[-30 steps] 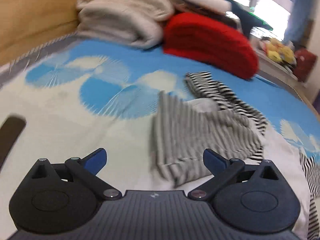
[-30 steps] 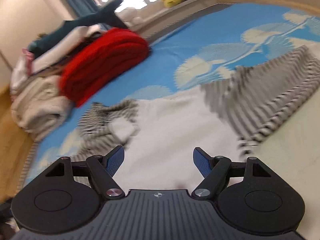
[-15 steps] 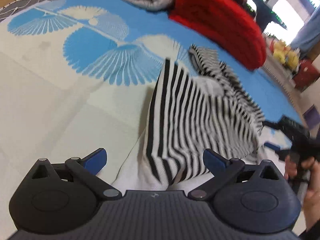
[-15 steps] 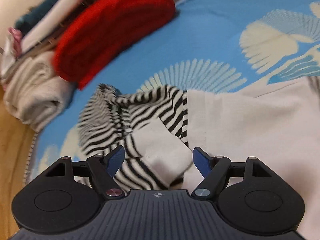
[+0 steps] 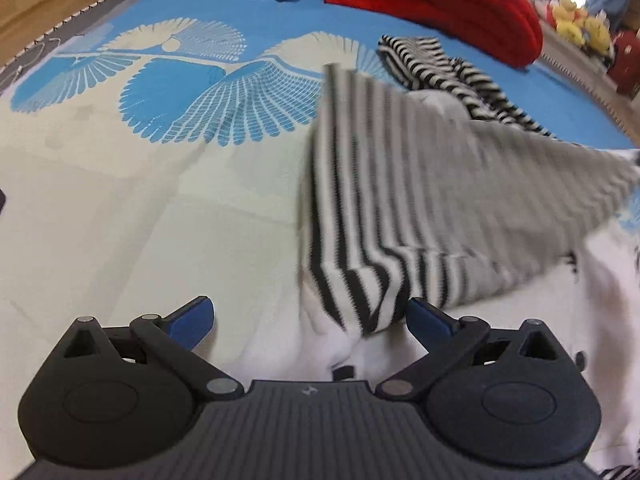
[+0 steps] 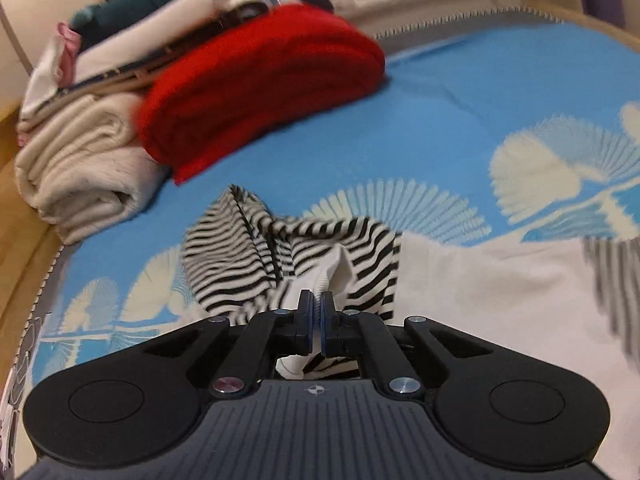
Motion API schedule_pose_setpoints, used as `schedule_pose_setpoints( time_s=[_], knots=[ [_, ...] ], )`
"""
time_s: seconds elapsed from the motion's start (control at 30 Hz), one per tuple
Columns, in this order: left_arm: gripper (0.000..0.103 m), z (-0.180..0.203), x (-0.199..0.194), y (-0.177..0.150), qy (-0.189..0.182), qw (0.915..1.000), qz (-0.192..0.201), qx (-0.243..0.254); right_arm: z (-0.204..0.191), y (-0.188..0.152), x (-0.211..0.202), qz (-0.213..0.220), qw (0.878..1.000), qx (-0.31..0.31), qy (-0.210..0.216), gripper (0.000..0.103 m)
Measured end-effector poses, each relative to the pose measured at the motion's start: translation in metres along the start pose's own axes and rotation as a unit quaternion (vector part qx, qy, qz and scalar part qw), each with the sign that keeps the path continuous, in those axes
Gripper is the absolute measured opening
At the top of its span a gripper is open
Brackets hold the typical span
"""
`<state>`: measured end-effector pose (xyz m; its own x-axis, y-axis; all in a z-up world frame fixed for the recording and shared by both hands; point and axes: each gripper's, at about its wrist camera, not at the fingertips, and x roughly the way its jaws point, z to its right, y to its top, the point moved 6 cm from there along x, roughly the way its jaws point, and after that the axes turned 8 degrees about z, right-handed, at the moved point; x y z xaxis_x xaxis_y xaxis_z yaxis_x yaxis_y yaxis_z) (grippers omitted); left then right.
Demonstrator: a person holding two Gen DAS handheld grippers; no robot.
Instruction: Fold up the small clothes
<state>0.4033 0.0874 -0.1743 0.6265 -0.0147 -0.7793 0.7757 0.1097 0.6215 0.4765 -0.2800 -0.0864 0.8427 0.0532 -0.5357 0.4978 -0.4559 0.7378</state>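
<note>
A black-and-white striped small garment (image 5: pixel 400 184) lies bunched on the blue and cream bedspread (image 5: pixel 120 200), partly blurred by motion. My left gripper (image 5: pixel 308 312) is open just above it. A striped corner and white cloth sit between its fingers, closer to the right fingertip (image 5: pixel 424 314), and neither pad presses on them. In the right wrist view the same striped garment (image 6: pixel 248 256) is crumpled in front of my right gripper (image 6: pixel 316 304). That gripper is shut on a white fold of the garment (image 6: pixel 336 276), and cloth hangs below the pads.
A folded red blanket (image 6: pixel 264 80) and a folded beige blanket (image 6: pixel 80 168) are stacked at the far side of the bed. Plush toys (image 5: pixel 580 28) sit on a sill beyond. A pale cloth (image 6: pixel 500 280) spreads to the right of the striped garment.
My right gripper swept left over the striped bunch and shut on its white fold. My left gripper sank closer to the striped corner, which is now between its open fingers.
</note>
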Motion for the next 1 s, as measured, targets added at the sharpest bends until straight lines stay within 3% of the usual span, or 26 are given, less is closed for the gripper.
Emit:
schedule_pose_setpoints(
  time_s=[0.17,0.2,0.3,0.33,0.43,0.5,0.6,0.7,0.8,0.93,1.0],
  knots=[
    [0.102,-0.008,0.002,-0.003,0.002,0.9999,-0.011,-0.004,0.059,-0.025,-0.030,0.026,0.997,0.000,-0.075,0.003],
    [0.102,-0.009,0.002,-0.003,0.001,0.9999,-0.014,-0.007,0.075,-0.040,-0.019,0.014,0.996,-0.001,-0.087,0.003],
    [0.102,-0.011,0.002,-0.002,-0.008,0.9995,-0.022,-0.020,0.124,-0.090,0.016,-0.091,0.988,0.042,-0.113,0.017],
    [0.102,-0.012,-0.001,-0.001,-0.015,0.9993,-0.021,-0.027,0.130,-0.088,0.009,-0.061,0.991,0.070,-0.098,0.018],
    [0.102,-0.016,-0.015,0.007,-0.025,0.9990,0.003,-0.038,0.128,-0.068,-0.008,-0.029,0.990,0.083,-0.107,0.055],
    [0.102,-0.021,-0.022,0.016,-0.029,0.9985,0.024,-0.041,0.109,-0.049,-0.016,0.005,0.995,0.038,-0.088,0.055],
    [0.102,-0.035,-0.028,0.035,-0.017,0.9958,0.066,-0.062,0.076,-0.035,-0.015,0.009,0.997,-0.044,-0.057,0.056],
    [0.102,-0.037,-0.024,0.059,-0.024,0.9957,0.077,-0.045,0.065,-0.040,-0.006,-0.007,0.996,-0.071,-0.059,0.059],
    [0.102,-0.018,-0.011,0.091,-0.048,0.9937,0.101,0.005,0.081,-0.050,0.005,-0.008,0.995,-0.066,-0.079,0.063],
    [0.102,0.010,0.035,0.111,-0.016,0.9896,0.102,0.100,0.111,-0.067,0.008,-0.011,0.997,-0.019,-0.079,0.065],
    [0.102,0.017,0.056,0.113,-0.019,0.9887,0.101,0.109,0.121,-0.074,0.015,-0.019,0.997,0.015,-0.074,0.065]
  ],
)
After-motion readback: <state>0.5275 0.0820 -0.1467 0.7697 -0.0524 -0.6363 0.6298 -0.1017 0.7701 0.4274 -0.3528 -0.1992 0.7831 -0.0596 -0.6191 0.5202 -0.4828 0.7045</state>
